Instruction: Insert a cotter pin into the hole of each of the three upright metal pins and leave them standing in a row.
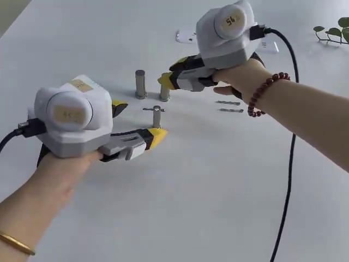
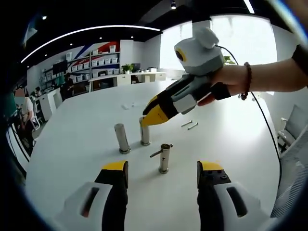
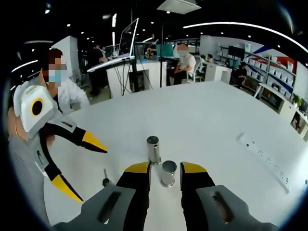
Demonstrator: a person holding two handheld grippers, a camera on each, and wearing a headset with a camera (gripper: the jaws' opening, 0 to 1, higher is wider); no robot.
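Reaching in from the head view's upper right with the wrist bent inward, the right gripper [image 3: 165, 168] brackets the middle short steel cylinder pin [image 2: 145, 132], likely to steady it for pinning. Its jaws are narrowly parted with table showing beside the pin, so probably no grip. At lower left the left gripper [image 1: 137, 121] hovers level, wide open and empty, beside the fitted steel pin [image 1: 156, 117], which carries a thin wire cotter pin [image 1: 148, 109]. A bare third pin [image 1: 140, 83] stands upper centre, and spare cotter pins [image 1: 228, 102] lie right of centre.

Your head view bright, even, faint shadows on table [image 1: 218, 191], window [image 2: 236, 33] glare upper right in left gripper view, fisheye edges warped.
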